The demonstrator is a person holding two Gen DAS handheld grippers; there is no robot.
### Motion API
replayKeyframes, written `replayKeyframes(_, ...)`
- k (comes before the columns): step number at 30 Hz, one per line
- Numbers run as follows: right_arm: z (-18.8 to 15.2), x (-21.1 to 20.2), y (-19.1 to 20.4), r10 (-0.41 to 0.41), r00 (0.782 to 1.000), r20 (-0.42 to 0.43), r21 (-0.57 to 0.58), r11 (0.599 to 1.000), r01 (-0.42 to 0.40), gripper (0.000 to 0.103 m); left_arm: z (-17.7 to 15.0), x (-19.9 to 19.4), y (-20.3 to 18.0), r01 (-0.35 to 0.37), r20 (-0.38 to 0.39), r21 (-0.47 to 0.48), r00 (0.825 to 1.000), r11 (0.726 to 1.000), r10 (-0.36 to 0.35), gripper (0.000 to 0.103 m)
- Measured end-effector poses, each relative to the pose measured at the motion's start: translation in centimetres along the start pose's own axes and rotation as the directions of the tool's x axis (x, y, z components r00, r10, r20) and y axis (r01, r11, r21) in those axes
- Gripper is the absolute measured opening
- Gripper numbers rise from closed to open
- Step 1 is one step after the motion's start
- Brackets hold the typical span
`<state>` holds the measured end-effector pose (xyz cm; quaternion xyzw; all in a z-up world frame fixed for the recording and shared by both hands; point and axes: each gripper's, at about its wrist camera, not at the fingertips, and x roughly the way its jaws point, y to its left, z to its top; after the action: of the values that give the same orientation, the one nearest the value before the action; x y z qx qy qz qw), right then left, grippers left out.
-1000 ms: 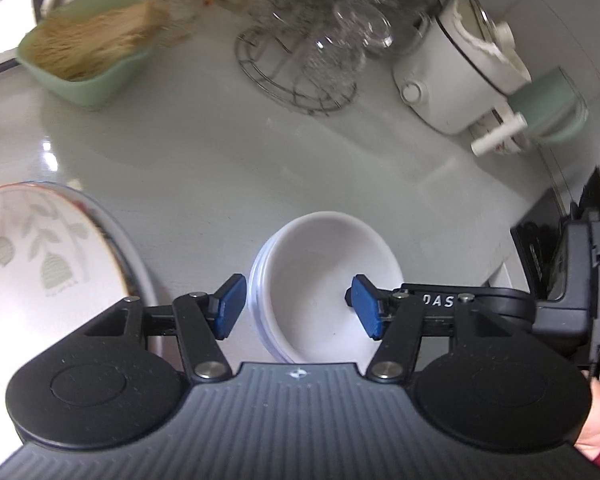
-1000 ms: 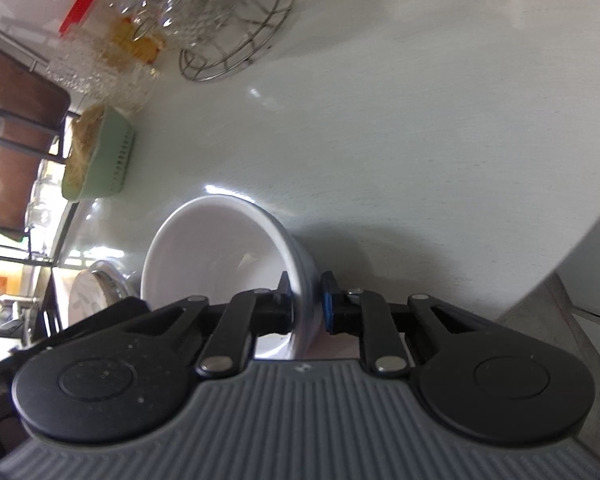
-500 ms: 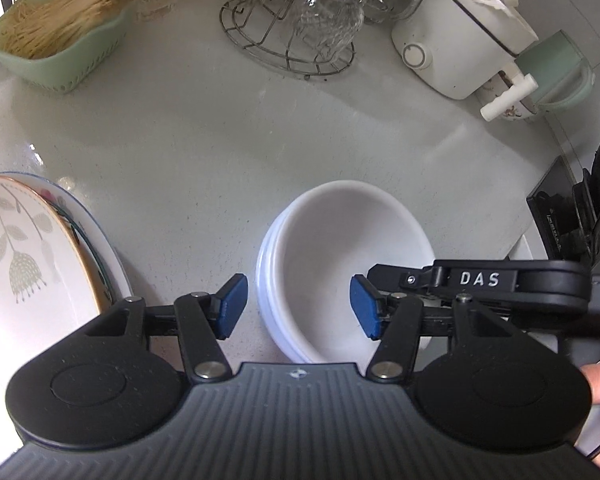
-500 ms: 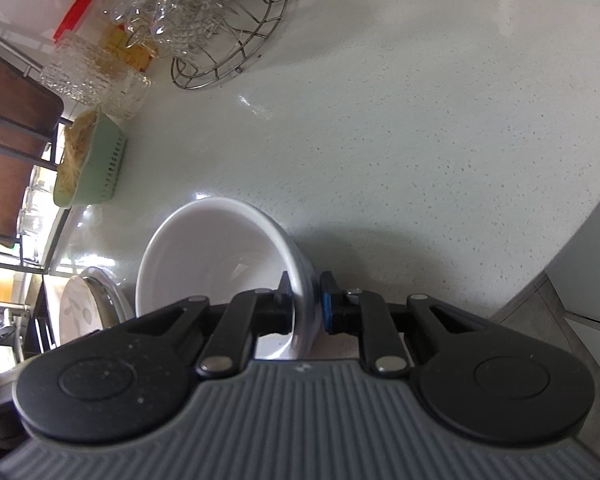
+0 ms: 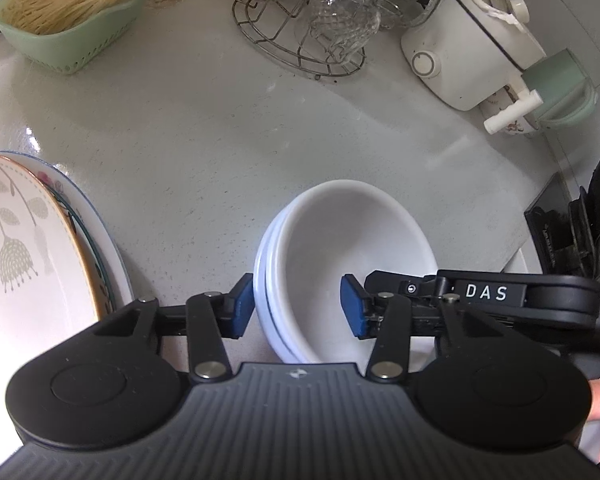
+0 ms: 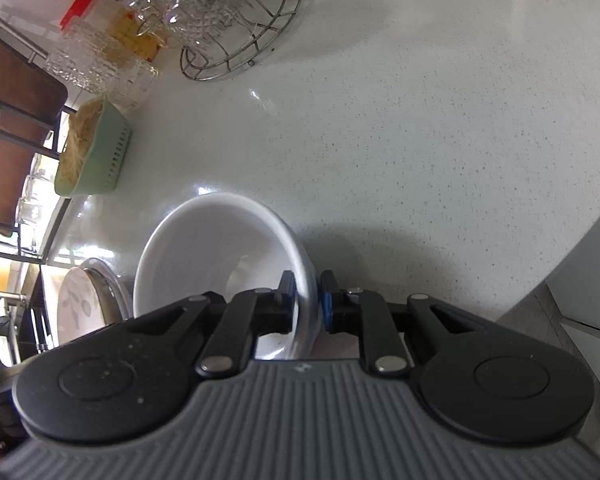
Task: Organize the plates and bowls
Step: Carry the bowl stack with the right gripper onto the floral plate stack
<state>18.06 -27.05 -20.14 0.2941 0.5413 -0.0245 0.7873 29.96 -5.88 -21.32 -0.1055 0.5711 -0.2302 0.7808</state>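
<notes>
daylight from the left, glare spots on the countertop (image 6: 400, 128), soft shadow beside the bowl (image 6: 220, 248), strong fisheye bending at edges, frames sharp, corners dark.

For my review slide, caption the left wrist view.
Left gripper closing around stacked white bowls rim; right gripper clamps opposite rim.

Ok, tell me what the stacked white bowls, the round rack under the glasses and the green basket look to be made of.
White bowls: probably glazed ceramic or porcelain, though melamine is possible; smooth, glossy and opaque, with soft highlights and thick rounded rims.
Round rack: bare metal wire, likely steel; thin silvery rods joined in rings.
Green basket: moulded plastic, matt pale green; regular slots run along its wall.
</notes>
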Motion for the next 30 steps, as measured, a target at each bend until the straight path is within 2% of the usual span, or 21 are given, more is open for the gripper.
replayKeyframes(14, -0.2, -3.4, 1.1, 0.007, 0.998, 0.059, 0.003, 1.0, -0.007, 0.017, 0.3, -4.3, -1.6, 0.025, 0.036, 0.022, 0.999, 0.999, -0.026, 0.052)
replayKeyframes(19, -0.5, -4.6, 2.3, 0.012, 0.998, 0.065, -0.014, 1.0, -0.011, 0.017, 0.6, -6.1, -1.9, 0.012, 0.031, 0.023, 0.999, 1.0, -0.012, 0.052)
replayKeyframes(30, -1.2, -6.4, 4.7, 0.039, 0.996, 0.083, -0.041, 0.999, -0.035, 0.017, 1.0, -10.1, -1.2, 0.021, 0.087, 0.005, 0.996, 1.0, -0.022, 0.052)
